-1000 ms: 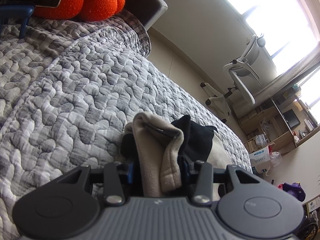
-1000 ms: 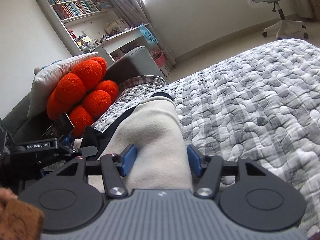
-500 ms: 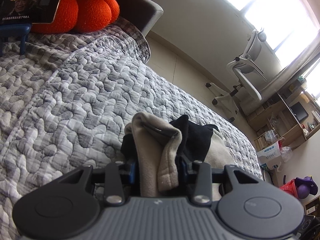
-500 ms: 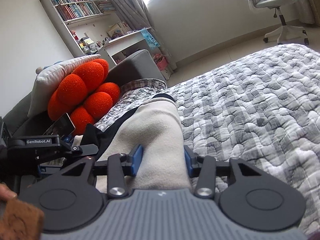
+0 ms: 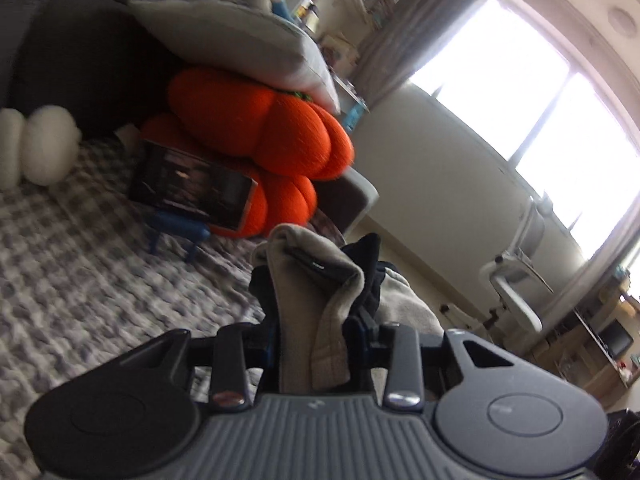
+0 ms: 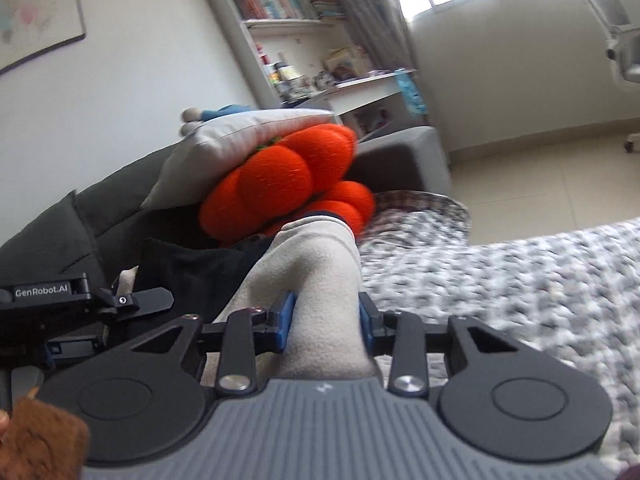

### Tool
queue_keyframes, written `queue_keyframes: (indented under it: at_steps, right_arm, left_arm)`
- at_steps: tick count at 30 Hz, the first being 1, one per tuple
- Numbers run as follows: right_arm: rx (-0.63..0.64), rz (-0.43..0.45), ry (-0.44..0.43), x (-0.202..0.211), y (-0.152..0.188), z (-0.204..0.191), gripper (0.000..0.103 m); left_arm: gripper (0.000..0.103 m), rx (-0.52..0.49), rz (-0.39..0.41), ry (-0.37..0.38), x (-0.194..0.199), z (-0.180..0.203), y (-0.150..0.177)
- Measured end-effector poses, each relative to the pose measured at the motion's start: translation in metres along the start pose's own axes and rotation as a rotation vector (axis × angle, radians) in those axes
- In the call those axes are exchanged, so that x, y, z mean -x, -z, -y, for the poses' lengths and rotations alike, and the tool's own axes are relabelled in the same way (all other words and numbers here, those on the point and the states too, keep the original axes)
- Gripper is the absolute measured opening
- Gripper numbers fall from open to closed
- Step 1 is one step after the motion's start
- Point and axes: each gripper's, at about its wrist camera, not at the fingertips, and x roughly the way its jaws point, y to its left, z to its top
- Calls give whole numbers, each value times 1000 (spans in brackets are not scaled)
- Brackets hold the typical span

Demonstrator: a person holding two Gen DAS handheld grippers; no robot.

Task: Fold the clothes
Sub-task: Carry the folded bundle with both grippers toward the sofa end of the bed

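Observation:
A beige fleece garment with black trim (image 5: 316, 300) is bunched between the jaws of my left gripper (image 5: 314, 332), which is shut on it and holds it above the grey quilted bed (image 5: 80, 280). My right gripper (image 6: 325, 320) is shut on another part of the same beige garment (image 6: 316, 264), also lifted off the bed (image 6: 520, 280). The left gripper's body (image 6: 60, 300) shows at the left of the right wrist view. The garment's black part (image 6: 192, 264) hangs between the two grippers.
An orange pumpkin cushion (image 5: 280, 144) with a grey pillow (image 5: 240, 40) on it leans on the dark headboard. A phone (image 5: 192, 188) on a blue stand (image 5: 176, 232) stands in front. A white office chair (image 5: 516, 280), desk and bookshelf (image 6: 288, 20) stand past the bed.
Both grippers have lifted and tilted up with the garment held; the view now shows the headboard, cushions and window instead of mostly quilt. The right jaws closed tighter on the fleece.

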Motion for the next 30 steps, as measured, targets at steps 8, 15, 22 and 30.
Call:
queue_keyframes:
  at_steps: [8, 15, 22, 30]
  right_arm:
    - [337, -218, -292, -105, 9, -141, 36]
    - [487, -324, -435, -180, 52, -231, 35]
    - [542, -349, -539, -234, 81, -277, 35]
    - [508, -484, -469, -284, 123, -277, 44]
  left_arm:
    - [36, 144, 180, -292, 76, -110, -31]
    - [36, 245, 223, -449, 106, -198, -52]
    - [36, 278, 247, -584, 118, -239, -47]
    - [39, 431, 181, -642, 102, -296, -19]
